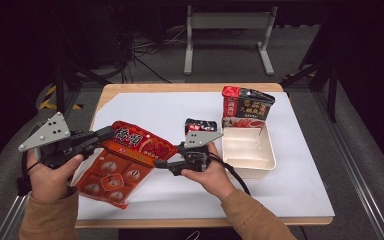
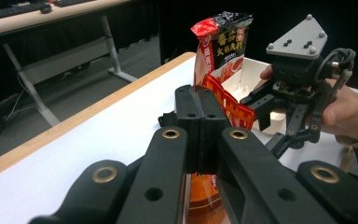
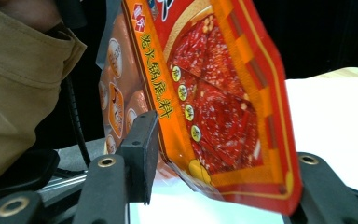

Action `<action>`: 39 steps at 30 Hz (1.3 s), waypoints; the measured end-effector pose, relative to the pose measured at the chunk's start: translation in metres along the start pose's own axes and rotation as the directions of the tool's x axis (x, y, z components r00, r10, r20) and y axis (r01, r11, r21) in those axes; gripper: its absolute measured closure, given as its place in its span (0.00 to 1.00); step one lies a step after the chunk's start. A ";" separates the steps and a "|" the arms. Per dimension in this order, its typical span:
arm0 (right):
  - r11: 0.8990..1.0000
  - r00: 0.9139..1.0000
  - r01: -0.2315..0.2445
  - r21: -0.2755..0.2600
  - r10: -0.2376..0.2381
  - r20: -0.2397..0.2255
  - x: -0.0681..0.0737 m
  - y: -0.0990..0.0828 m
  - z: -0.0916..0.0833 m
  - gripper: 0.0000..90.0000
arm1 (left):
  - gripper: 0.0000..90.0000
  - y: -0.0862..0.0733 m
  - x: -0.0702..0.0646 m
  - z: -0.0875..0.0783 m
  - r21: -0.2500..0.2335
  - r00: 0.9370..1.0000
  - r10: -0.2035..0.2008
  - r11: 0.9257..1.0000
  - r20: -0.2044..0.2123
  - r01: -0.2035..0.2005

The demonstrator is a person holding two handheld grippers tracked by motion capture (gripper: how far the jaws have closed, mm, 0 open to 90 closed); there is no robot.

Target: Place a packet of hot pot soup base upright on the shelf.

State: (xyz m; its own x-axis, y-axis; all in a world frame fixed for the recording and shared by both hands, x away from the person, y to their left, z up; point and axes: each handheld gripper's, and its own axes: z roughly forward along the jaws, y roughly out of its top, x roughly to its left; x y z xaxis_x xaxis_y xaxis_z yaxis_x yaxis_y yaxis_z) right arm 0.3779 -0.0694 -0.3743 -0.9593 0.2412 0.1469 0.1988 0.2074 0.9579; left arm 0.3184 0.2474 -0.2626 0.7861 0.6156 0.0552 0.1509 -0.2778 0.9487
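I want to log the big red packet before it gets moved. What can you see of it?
The red packet is a flat, glossy plastic pouch, red and orange, printed with yellow Chinese characters, a picture of red chilli-like food and round inset pictures on its lower panel. It looks sealed. It is tilted, over the white sheet at the table's left half. The left tongs are shut on its upper edge; the right tongs stand open around its right edge.

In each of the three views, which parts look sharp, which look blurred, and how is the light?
High view: the white sheet is bright and even, the room behind dark. Left gripper view: its own tongs are blurred, the upright packet is sharper. Right gripper view: the print on the red pouch is fairly sharp, the sleeve soft, and the table overexposed.
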 end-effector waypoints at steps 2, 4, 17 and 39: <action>1.000 1.000 -0.002 -0.005 0.002 -0.006 0.000 -0.001 0.001 0.59 | 1.00 0.000 0.000 0.000 0.000 1.000 0.007 1.000 -0.003 -0.007; 1.000 1.000 -0.014 -0.014 0.014 -0.013 -0.001 -0.001 0.001 0.62 | 1.00 0.000 0.001 0.000 -0.002 1.000 0.004 1.000 -0.003 -0.004; 1.000 1.000 0.016 -0.012 -0.016 -0.001 0.007 0.007 -0.010 0.99 | 1.00 0.002 -0.002 -0.004 -0.023 1.000 0.008 1.000 -0.022 -0.009; 0.996 0.995 0.086 -0.022 -0.085 0.045 0.033 0.066 -0.062 1.00 | 0.98 0.000 -0.002 0.000 -0.070 1.000 0.002 0.998 0.018 -0.001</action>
State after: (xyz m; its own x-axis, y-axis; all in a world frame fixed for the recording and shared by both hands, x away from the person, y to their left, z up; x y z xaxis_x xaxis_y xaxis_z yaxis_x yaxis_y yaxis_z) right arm 0.3465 -0.1066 -0.2911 -0.9626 0.2654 0.0538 0.1112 0.2064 0.9721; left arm 0.3169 0.2458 -0.2624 0.7973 0.6014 0.0517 0.1078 -0.2261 0.9681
